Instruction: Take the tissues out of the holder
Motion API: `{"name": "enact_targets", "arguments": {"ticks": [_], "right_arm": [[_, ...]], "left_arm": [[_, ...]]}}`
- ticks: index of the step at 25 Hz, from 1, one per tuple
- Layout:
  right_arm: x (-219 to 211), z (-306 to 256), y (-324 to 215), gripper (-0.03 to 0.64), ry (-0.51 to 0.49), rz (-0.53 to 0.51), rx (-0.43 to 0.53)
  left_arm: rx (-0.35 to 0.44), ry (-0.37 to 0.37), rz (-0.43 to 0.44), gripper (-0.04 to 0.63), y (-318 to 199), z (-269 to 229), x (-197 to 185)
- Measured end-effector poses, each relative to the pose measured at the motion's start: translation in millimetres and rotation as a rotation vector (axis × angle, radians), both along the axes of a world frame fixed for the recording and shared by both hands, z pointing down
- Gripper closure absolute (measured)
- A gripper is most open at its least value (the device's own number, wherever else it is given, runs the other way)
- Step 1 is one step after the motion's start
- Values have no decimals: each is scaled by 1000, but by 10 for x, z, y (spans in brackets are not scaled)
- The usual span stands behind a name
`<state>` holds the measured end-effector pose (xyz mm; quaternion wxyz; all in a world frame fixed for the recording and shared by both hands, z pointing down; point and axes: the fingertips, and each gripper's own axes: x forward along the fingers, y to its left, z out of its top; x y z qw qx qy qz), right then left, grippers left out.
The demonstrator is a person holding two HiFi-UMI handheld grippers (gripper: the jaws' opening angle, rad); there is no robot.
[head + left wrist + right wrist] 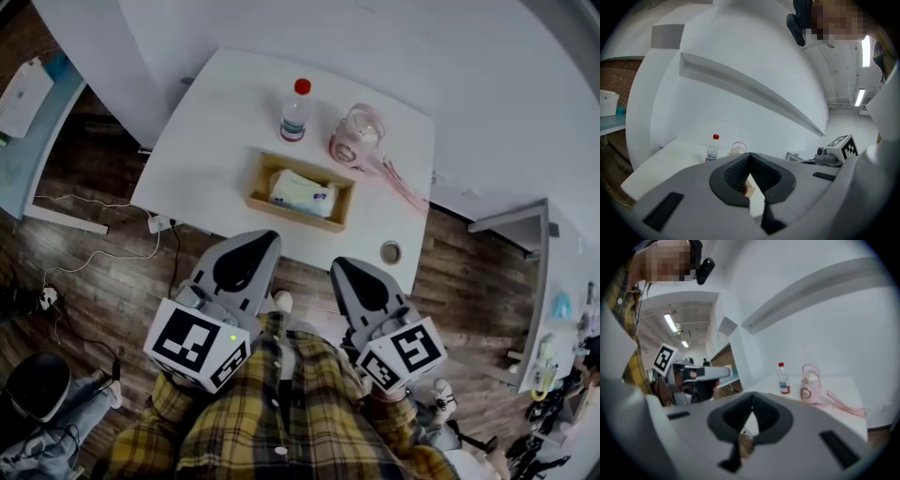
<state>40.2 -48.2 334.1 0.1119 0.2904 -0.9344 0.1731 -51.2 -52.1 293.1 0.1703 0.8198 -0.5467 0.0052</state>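
A wooden holder (260,180) sits near the front of the white table (206,122), with a white pack of tissues (302,192) lying inside it. Both grippers hang close to my body, short of the table's front edge and apart from the holder. My left gripper (265,239) is shut with nothing in it, its jaws meeting at the tip (750,158). The right gripper (341,266) is shut and empty too (752,403). In both gripper views the jaws hide the holder.
Behind the holder stand a clear bottle (294,111) with a red cap and a pink pouch (358,136) with a trailing strap. A small round cap (390,251) lies at the table's front right corner. White walls back the table; cables run over the wooden floor (103,281).
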Motion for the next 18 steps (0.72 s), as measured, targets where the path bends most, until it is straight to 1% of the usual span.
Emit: {"name": "enact_targets", "arguments": {"ticks": [6,14,18], "right_arm": [[-170,15,-399,604,1,34,-9],[-484,-107,-1124,605,-5,129,9],[-600,-114,-1399,604,-7,186,5]], "left_arm": [[-7,-9,40,591,-421,20,-145],[11,-18,148,591,-1152,-97,-422],[13,-16,219,591,-1407,-109,-495]]}}
